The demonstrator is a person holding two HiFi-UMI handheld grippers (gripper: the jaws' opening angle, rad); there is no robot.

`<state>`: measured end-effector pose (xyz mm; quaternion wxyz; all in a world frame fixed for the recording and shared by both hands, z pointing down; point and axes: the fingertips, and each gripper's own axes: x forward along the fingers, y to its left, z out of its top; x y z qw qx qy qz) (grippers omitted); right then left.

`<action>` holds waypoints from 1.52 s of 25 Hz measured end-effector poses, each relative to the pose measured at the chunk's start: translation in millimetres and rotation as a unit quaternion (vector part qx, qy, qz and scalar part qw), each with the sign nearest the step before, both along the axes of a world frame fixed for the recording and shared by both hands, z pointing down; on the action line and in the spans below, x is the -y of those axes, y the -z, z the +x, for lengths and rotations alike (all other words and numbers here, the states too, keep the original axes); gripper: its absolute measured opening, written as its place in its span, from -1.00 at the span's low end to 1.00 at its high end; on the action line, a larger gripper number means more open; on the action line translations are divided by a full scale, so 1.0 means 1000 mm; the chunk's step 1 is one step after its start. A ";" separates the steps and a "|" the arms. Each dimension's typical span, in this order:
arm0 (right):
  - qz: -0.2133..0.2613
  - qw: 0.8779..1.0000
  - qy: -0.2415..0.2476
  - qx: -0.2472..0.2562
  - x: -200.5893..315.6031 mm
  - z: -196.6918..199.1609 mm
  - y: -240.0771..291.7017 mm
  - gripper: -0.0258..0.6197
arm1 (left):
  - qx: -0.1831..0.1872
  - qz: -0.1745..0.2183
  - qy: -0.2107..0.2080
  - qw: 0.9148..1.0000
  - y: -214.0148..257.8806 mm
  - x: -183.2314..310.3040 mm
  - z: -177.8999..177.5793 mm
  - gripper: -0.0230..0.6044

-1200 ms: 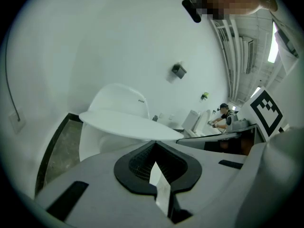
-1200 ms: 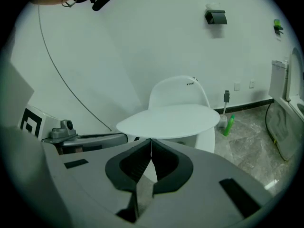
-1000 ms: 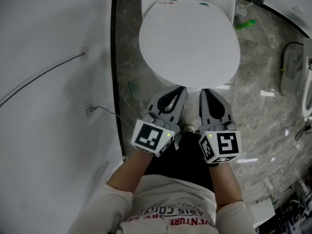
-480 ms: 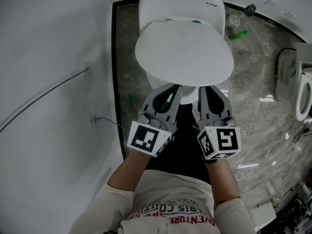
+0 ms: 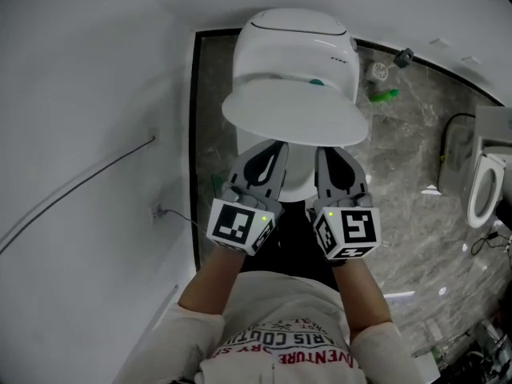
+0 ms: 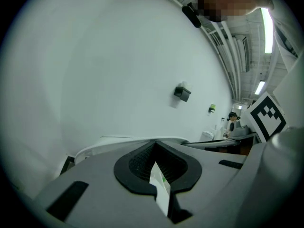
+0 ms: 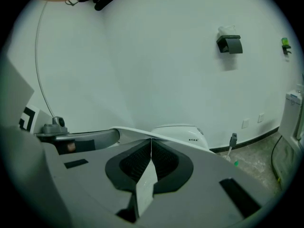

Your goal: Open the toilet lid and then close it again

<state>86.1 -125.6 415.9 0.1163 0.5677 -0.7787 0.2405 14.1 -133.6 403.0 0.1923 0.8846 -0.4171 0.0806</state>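
Over the last second the toilet lid had come up off the bowl. A second earlier it lay flat and showed as a broad, full oval in the head view; now it stood tilted, its front edge raised toward the person, and showed as a much shallower shape with the toilet body visible behind it. A pale strip of the seat had appeared below the raised edge, between the two tools. The left gripper and the right gripper had risen with the lid and sat side by side at its front rim, close together but not touching. In each gripper view the jaws were drawn almost together, leaving only a thin gap. A narrow white slice of the lid's rim filled that gap, so both tongs were clamped on the lid and neither was empty. The green bottle on the marble floor beside the toilet lay well away from the work. The change suggested that the opening half of the task was under way but unfinished. The lid appeared only partly raised, well short of leaning back against the toilet body, and the closing had not yet begun.
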 end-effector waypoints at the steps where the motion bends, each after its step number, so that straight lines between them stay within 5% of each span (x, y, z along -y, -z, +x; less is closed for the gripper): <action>1: 0.004 1.000 0.004 -0.005 0.008 0.001 0.003 -0.88 | 0.001 0.001 0.005 1.000 0.004 0.009 0.001 -0.91; 10: 0.026 0.999 0.012 -0.019 0.073 0.016 0.025 -0.88 | 0.004 0.017 0.019 1.000 0.025 0.078 0.013 -0.91; 15: 0.035 0.999 -0.011 -0.027 0.107 0.023 0.029 -0.88 | -0.024 0.007 0.022 0.999 0.031 0.114 0.016 -0.91; 38: 0.026 0.996 -0.076 -0.049 0.245 0.060 0.021 -0.88 | 0.008 0.013 -0.027 1.000 0.022 0.258 0.032 -0.91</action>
